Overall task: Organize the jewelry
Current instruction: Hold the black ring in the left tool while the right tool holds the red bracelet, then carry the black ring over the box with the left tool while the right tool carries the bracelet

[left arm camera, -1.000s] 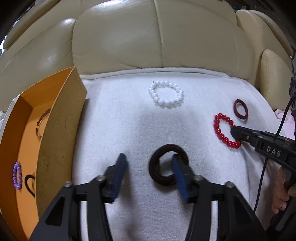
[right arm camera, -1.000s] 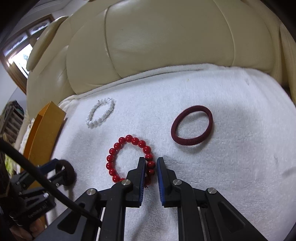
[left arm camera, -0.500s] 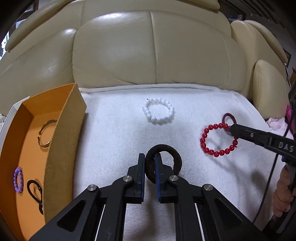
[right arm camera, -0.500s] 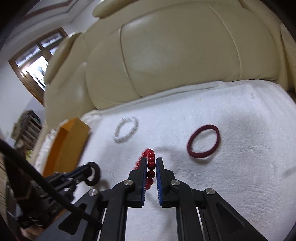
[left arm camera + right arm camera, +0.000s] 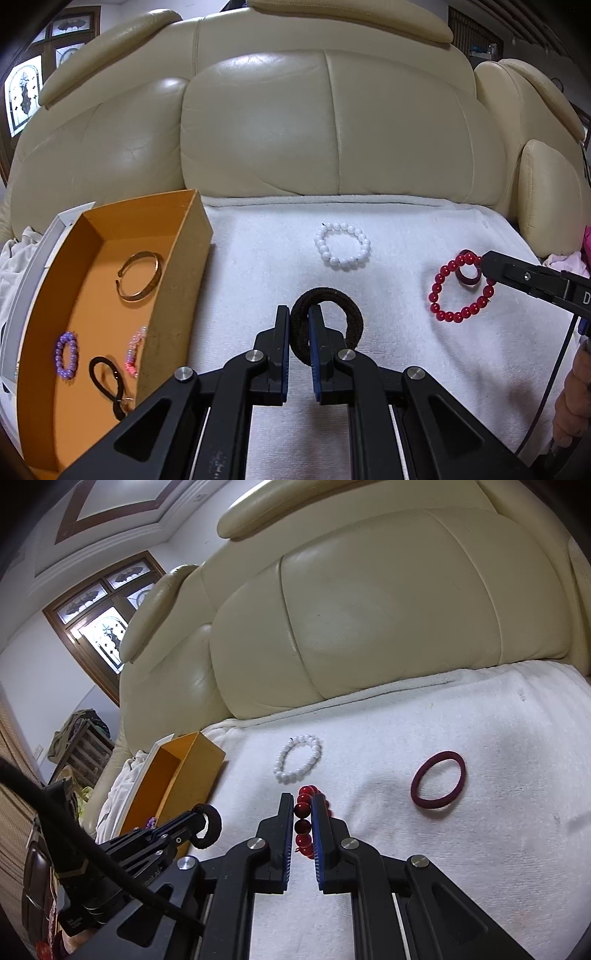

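Big cream sofa (image 5: 325, 122), white towel (image 5: 388, 369) on the seat, orange box (image 5: 173, 280) at its left side, left gripper (image 5: 298, 354) pinching a fuzzy dark hair band (image 5: 347, 314) above the towel, right gripper (image 5: 303, 830) squeezing a shiny red bead bracelet (image 5: 302, 808), lifted.

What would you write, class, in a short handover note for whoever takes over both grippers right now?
Left gripper: shut on the dark hair tie.
Right gripper: shut on the red bead bracelet.
Still on the white towel: white bead bracelet, maroon hair tie.
Already in the orange box: gold bangle, purple bracelet, pink bracelet, black tie.
Left: box both held pieces, then the remaining two.
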The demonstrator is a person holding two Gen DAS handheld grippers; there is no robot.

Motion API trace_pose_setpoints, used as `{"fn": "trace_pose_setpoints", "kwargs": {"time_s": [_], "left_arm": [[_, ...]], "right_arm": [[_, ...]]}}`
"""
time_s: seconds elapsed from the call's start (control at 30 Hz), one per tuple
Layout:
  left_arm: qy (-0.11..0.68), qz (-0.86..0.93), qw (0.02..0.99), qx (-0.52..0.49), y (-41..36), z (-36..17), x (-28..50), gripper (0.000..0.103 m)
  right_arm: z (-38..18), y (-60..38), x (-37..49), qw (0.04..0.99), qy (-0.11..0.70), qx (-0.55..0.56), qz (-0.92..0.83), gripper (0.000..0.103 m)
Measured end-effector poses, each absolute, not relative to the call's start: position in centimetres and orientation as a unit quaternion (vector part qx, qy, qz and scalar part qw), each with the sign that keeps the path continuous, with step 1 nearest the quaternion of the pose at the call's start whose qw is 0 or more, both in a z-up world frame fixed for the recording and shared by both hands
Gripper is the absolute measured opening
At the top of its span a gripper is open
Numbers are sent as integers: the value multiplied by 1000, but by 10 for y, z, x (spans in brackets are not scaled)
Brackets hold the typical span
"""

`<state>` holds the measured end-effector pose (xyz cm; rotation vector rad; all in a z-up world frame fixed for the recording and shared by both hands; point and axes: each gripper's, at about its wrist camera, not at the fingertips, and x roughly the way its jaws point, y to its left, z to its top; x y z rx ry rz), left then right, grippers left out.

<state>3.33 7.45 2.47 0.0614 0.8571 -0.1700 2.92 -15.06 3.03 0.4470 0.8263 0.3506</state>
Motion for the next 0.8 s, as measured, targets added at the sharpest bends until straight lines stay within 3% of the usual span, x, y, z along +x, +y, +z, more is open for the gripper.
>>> {"fn": "trace_pose_setpoints", "kwargs": {"time_s": [0.8], "left_arm": [[390,-65,918,40,87,40,12,10]], "right_arm": [[48,-109,11,884,384,186,192,11]]}}
